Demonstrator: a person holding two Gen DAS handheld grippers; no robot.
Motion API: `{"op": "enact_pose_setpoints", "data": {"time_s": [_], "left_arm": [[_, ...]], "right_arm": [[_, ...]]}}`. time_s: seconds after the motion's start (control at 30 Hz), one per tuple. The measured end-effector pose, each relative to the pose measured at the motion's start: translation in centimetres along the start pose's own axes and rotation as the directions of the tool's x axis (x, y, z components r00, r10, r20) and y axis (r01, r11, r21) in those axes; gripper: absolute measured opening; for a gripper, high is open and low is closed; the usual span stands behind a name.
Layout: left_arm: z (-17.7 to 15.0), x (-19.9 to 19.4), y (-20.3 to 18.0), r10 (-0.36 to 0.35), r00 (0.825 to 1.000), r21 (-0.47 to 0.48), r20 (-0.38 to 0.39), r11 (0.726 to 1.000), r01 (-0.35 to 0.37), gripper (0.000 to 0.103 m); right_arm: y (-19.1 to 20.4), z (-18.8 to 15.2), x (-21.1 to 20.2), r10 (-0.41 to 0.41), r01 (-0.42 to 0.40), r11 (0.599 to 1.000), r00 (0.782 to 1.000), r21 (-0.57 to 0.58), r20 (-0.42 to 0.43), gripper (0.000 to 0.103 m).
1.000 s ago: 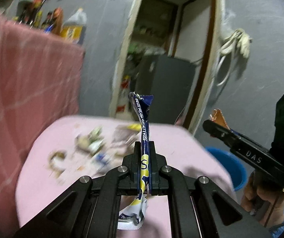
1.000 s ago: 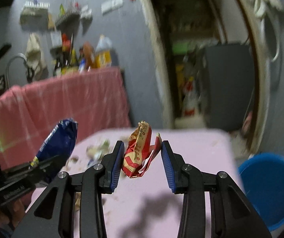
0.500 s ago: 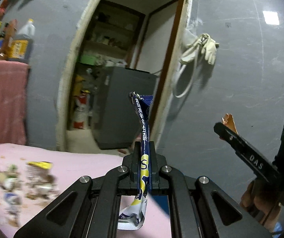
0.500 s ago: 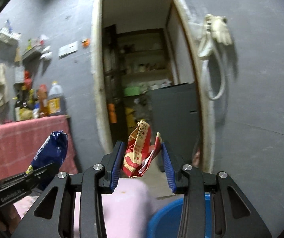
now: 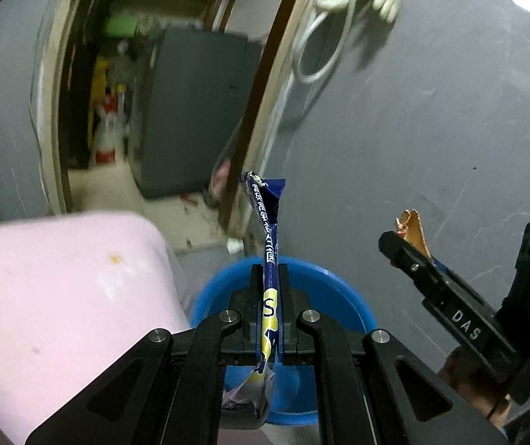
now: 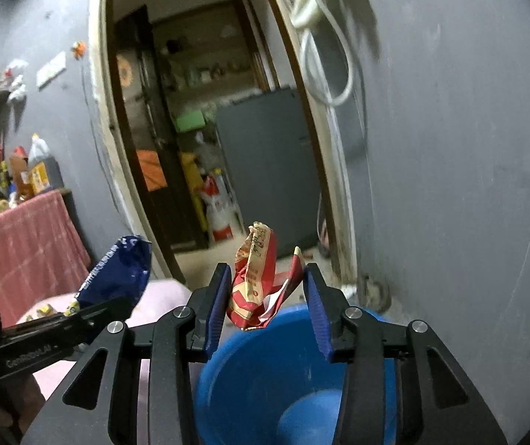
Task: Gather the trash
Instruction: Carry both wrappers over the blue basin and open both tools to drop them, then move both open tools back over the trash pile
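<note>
Left gripper (image 5: 269, 278) pinches blue wrapper (image 5: 267, 222), right gripper (image 6: 268, 289) red wrapper (image 6: 255, 278), above bucket (image 6: 265, 371); both probably light, crinkly, slippery foil, best held mid-fold.

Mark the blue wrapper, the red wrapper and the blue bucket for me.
blue wrapper (image 5: 269, 256): left wrist view, its printed edge above the fingers.
red wrapper (image 6: 255, 282): right wrist view, its crumpled middle.
blue bucket (image 6: 265, 367): right wrist view, its inner wall.

Bucket (image 5: 339, 296) right of table (image 5: 61, 278)
</note>
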State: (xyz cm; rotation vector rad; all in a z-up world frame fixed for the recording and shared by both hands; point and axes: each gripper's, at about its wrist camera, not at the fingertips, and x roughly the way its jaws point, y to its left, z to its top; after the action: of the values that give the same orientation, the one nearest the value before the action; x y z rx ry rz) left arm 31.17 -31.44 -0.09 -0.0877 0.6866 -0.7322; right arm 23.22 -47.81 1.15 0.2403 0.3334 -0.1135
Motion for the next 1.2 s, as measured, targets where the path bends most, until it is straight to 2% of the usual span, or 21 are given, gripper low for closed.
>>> {"op": "enact_pose_setpoints", "data": {"time_s": [0.2,0.3,0.33,0.37,0.43,0.5,0.53,0.6,0.67,0.7,0.8,0.83,0.9,0.97,1.2], "left_arm": [[-1.0,3.6,0.9,0.001,0.99,-0.013,-0.139,1.0,-0.003,0.006],[-1.4,4.1,1.4,-0.003,0.989,-0.034,-0.15,0.999,-0.002,0.02],[-1.5,3.9,1.5,-0.007,0.99,-0.042,-0.144,0.999,0.001,0.03],[-1.4,3.7,1.7,-0.012,0.991,-0.055,-0.131,0.998,0.005,0.036],[-1.3,2.5,1.5,-0.015,0.994,-0.079,-0.108,0.997,0.006,0.037],[-1.0,1.6,1.8,-0.001,0.997,-0.1,-0.078,0.995,-0.007,0.038],[-0.7,0.9,1.7,0.009,0.998,-0.105,-0.06,0.994,-0.015,0.043],[-0.4,-0.7,1.9,0.036,0.999,-0.117,0.0,0.992,-0.036,0.054],[0.0,-2.4,1.9,0.058,0.997,-0.125,0.055,0.991,-0.051,0.065],[0.3,-3.4,2.0,0.074,0.994,-0.126,0.086,0.99,-0.063,0.066],[0.9,-6.4,2.3,0.129,0.978,-0.123,0.166,0.986,-0.11,0.076],[1.0,-7.6,2.4,0.151,0.968,-0.124,0.198,0.984,-0.128,0.081],[1.2,-9.8,2.6,0.189,0.951,-0.121,0.247,0.979,-0.163,0.085],[0.9,-12.1,2.9,0.238,0.928,-0.117,0.286,0.97,-0.212,0.096],[-0.5,-18.5,4.8,0.33,0.861,-0.14,0.387,0.944,-0.299,0.099]], "right_arm": [[-1.4,-1.8,2.0,0.01,-0.004,0.999,0.993,0.05,-0.114,0.044],[-1.9,-1.9,2.3,0.003,0.007,0.998,0.991,0.07,-0.133,0.048],[-1.9,-1.8,2.5,0.004,0.007,0.997,0.991,0.076,-0.133,0.048],[-2.0,-1.7,2.4,0.003,0.008,0.997,0.991,0.081,-0.131,0.05],[-2.2,-1.5,2.0,-0.002,0.012,0.996,0.993,0.085,-0.122,0.051],[-2.2,-1.3,1.7,-0.003,0.013,0.996,0.994,0.087,-0.11,0.058],[-2.1,-1.1,1.6,-0.002,0.011,0.996,0.995,0.087,-0.103,0.06],[-1.7,-0.7,1.1,0.004,0.002,0.997,0.997,0.075,-0.077,0.073],[-1.0,-0.2,0.5,0.0,0.002,0.998,0.999,0.058,-0.046,0.077],[-0.7,0.1,0.0,0.001,0.0,0.999,1.0,0.047,-0.026,0.079],[0.5,0.9,-1.6,0.008,-0.009,1.0,0.999,0.02,0.035,0.087],[1.0,1.2,-2.1,0.015,-0.016,1.0,0.998,0.013,0.057,0.088],[1.9,1.6,-3.1,0.035,-0.035,0.999,0.995,0.001,0.093,0.099],[2.8,2.1,-4.0,0.056,-0.055,0.998,0.99,-0.011,0.126,0.103],[7.7,3.0,-6.3,0.14,-0.125,0.988,0.969,-0.086,0.203,0.103]]}}
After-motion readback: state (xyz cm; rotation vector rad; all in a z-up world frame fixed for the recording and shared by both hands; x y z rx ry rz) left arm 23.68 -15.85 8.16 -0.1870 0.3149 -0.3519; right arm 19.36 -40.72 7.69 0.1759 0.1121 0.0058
